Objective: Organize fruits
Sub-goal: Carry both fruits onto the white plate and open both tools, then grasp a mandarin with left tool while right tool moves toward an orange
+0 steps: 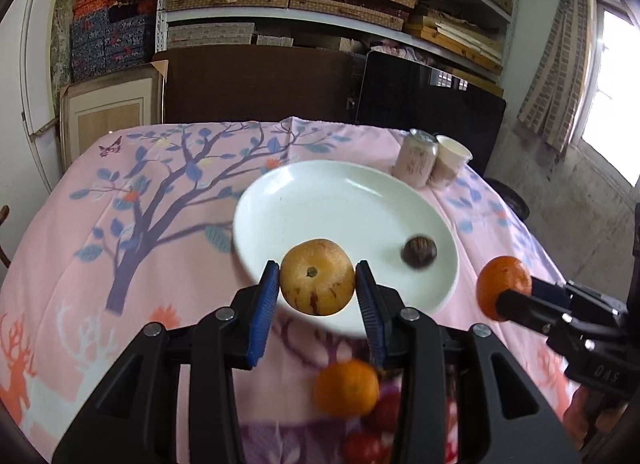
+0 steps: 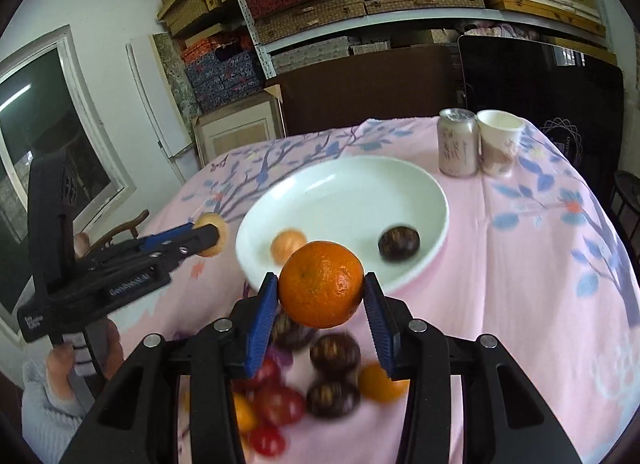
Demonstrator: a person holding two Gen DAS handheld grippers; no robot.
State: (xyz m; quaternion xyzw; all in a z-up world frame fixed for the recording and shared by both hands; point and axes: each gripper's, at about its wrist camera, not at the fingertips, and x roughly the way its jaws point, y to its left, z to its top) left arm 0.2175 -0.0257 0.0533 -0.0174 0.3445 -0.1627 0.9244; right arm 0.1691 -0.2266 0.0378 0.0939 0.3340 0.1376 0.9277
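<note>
My left gripper [image 1: 317, 284] is shut on a yellow streaked melon-like fruit [image 1: 317, 276], held over the near rim of the white plate [image 1: 320, 199]. My right gripper [image 2: 321, 296] is shut on an orange [image 2: 321, 290], held above the plate's [image 2: 360, 183] near edge. A dark round fruit [image 2: 399, 243] and a pale orange fruit [image 2: 287, 246] lie in the plate. The dark fruit also shows in the left wrist view [image 1: 419, 251]. The right gripper with its orange [image 1: 503, 288] appears at the right of the left wrist view. The left gripper [image 2: 208, 240] appears at the left of the right wrist view.
Loose fruits lie on the pink cloth near me: several dark ones [image 2: 334, 352], red ones [image 2: 280, 404] and orange ones [image 2: 380, 382]. A pink can [image 2: 458, 141] and a paper cup [image 2: 500, 141] stand beyond the plate. Shelves of boxes stand behind the table.
</note>
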